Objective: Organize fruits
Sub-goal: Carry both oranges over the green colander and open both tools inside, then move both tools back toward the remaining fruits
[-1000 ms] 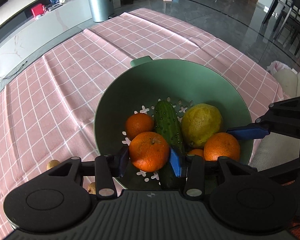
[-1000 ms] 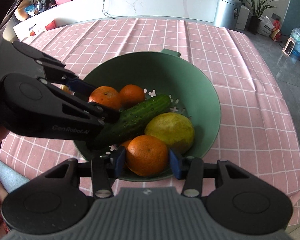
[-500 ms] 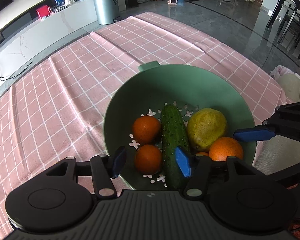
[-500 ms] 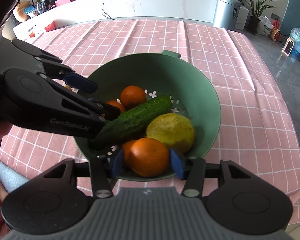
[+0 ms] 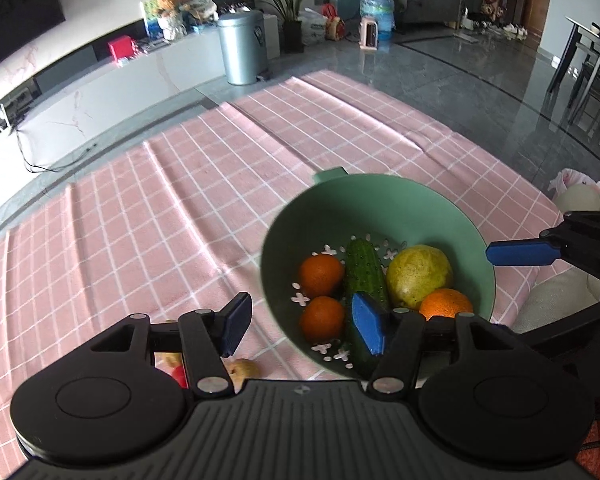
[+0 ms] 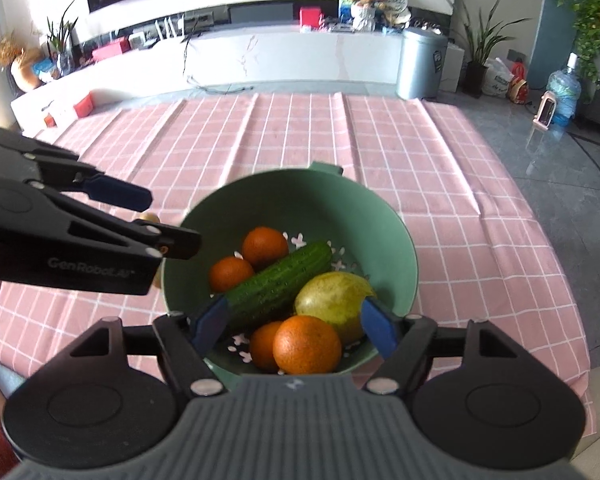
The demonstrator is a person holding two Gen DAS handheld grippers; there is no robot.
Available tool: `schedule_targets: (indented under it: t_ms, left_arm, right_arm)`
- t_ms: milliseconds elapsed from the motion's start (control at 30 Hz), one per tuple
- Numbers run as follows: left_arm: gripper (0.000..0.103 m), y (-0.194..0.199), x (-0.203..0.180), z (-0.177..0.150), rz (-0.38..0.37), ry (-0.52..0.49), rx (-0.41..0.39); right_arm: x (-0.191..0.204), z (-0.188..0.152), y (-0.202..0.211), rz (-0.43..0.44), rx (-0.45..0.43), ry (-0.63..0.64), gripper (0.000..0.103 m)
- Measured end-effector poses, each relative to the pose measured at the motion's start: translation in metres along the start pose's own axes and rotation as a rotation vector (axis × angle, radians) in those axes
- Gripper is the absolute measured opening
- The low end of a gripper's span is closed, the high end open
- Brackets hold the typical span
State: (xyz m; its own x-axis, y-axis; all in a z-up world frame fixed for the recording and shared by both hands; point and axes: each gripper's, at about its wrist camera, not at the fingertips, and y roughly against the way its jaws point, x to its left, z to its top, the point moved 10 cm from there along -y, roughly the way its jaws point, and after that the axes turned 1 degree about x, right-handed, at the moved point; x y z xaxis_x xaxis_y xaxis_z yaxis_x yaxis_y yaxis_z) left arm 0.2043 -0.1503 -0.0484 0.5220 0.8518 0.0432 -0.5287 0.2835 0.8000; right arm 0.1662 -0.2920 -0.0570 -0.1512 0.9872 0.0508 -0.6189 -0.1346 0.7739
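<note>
A green colander bowl (image 5: 380, 196) (image 6: 300, 184) on the pink checked cloth holds several oranges, a cucumber (image 5: 364, 268) (image 6: 280, 280) and a yellow lemon-like fruit (image 5: 418, 274) (image 6: 332, 300). My left gripper (image 5: 302, 326) hangs open above the bowl's near-left rim, gripping nothing; an orange (image 5: 322, 318) lies below it in the bowl. My right gripper (image 6: 296, 324) hovers over the near rim, its jaws opening. An orange (image 6: 306, 344) rests in the bowl beneath them, clear of both pads. The right view shows the left gripper (image 6: 160, 220) at the left.
Small brown and red items (image 5: 244, 370) lie on the cloth (image 5: 140, 220) just under my left gripper. A grey bin (image 5: 242, 46) stands beyond the table's far edge. The cloth stretches bare behind and left of the bowl. White cushions (image 5: 580, 196) sit at the right.
Each gripper held an orange a second ago. Both have opened, the oranges now lie in the bowl, and both grippers have lifted and drawn back.
</note>
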Motion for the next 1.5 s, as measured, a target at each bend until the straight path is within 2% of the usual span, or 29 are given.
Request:
schedule_targets:
  t_ms: [200, 400, 633, 1000, 1200, 1333, 1500]
  left_arm:
    - [0.068, 0.031, 0.020, -0.014, 0.022, 0.034, -0.057]
    - [0.068, 0.050, 0.040, -0.040, 0.068, 0.057, -0.099]
    - [0.068, 0.056, 0.063, -0.069, 0.058, 0.124, -0.133]
    - [0.068, 0.046, 0.092, -0.099, 0.038, 0.200, -0.142]
    - [0.061, 0.029, 0.100, -0.111, -0.002, 0.237, -0.123]
    - [0.055, 0.015, 0.102, -0.114, -0.019, 0.249, -0.103]
    - [0.051, 0.001, 0.107, -0.110, -0.047, 0.283, -0.105]
  right_arm:
    - [0.021, -0.001, 0.022, 0.003, -0.116, -0.091, 0.070]
    - [0.050, -0.009, 0.031, 0.004, -0.184, -0.132, 0.070]
    - [0.084, -0.020, 0.026, 0.026, -0.199, -0.139, 0.070]
    - [0.125, -0.032, 0.001, 0.025, -0.162, -0.066, 0.069]
    - [0.139, -0.034, -0.016, 0.012, -0.146, 0.003, 0.055]
    - [0.145, -0.034, -0.032, 0.006, -0.121, 0.029, 0.042]
    - [0.154, -0.028, -0.053, -0.028, -0.104, 0.063, 0.038]
